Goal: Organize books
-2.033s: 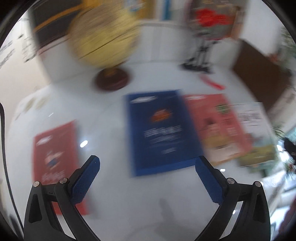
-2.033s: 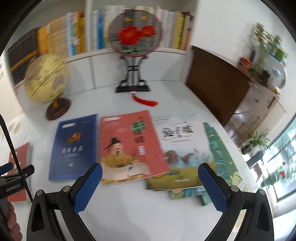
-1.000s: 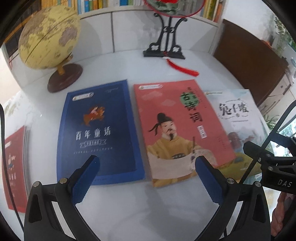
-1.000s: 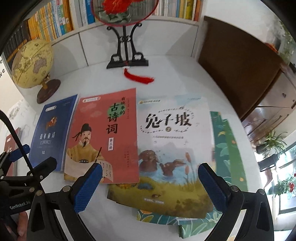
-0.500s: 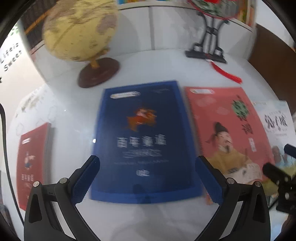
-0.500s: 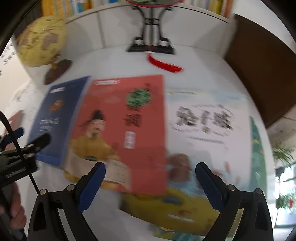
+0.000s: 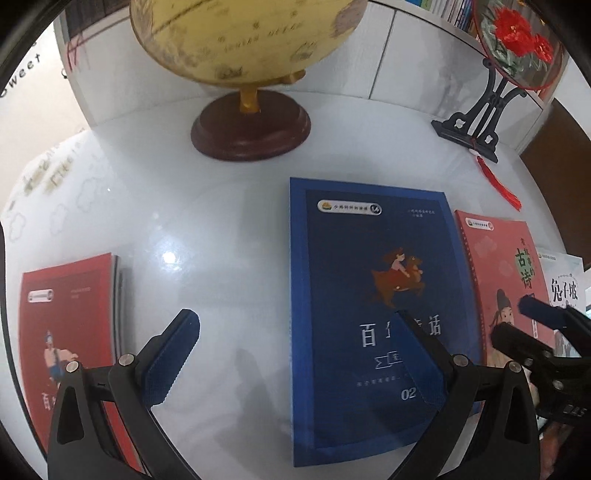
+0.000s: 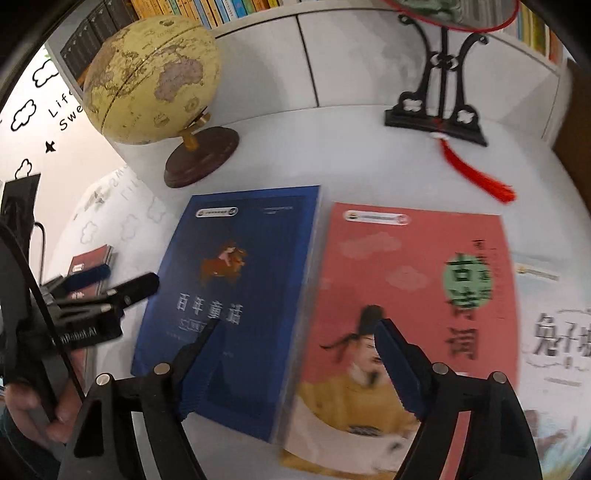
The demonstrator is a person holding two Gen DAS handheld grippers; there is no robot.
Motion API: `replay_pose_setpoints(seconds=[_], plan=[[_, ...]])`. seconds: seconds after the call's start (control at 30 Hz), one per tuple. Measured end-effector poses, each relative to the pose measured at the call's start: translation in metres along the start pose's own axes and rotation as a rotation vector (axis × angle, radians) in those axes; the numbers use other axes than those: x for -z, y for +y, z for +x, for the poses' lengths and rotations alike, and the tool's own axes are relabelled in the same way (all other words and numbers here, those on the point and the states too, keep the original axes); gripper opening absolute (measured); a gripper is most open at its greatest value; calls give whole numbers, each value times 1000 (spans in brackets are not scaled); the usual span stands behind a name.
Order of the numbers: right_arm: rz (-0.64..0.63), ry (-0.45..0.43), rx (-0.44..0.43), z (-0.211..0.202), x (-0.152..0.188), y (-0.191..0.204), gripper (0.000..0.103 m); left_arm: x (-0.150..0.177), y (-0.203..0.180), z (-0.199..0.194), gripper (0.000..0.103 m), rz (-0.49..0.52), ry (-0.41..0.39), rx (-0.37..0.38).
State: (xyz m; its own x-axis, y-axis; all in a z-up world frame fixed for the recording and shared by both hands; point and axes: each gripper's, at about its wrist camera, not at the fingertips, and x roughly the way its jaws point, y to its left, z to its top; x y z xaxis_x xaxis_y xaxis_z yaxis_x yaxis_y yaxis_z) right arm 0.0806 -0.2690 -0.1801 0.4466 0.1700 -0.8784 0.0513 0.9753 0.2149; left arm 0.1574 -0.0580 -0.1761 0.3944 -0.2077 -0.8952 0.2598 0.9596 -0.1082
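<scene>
A blue book lies flat on the white table; it also shows in the right wrist view. A salmon-red poetry book lies to its right, then a white rabbit book. A red book lies at the far left. My left gripper is open and empty, straddling the blue book's left edge. My right gripper is open and empty, over the seam between the blue and salmon books.
A yellow globe on a dark round base stands behind the blue book. A black fan stand with a red tassel stands at the back right. Shelved books line the back wall.
Both grippers have moved left and lower towards the table. The blue book has shifted from the middle to the right of the left view, and the right gripper now spans the blue and salmon books.
</scene>
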Motion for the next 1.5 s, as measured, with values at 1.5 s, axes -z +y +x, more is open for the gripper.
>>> replay_pose_setpoints(seconds=[1.5], plan=[[26, 131, 110, 54, -10, 41, 73, 0, 20, 19, 85, 31, 76, 168]])
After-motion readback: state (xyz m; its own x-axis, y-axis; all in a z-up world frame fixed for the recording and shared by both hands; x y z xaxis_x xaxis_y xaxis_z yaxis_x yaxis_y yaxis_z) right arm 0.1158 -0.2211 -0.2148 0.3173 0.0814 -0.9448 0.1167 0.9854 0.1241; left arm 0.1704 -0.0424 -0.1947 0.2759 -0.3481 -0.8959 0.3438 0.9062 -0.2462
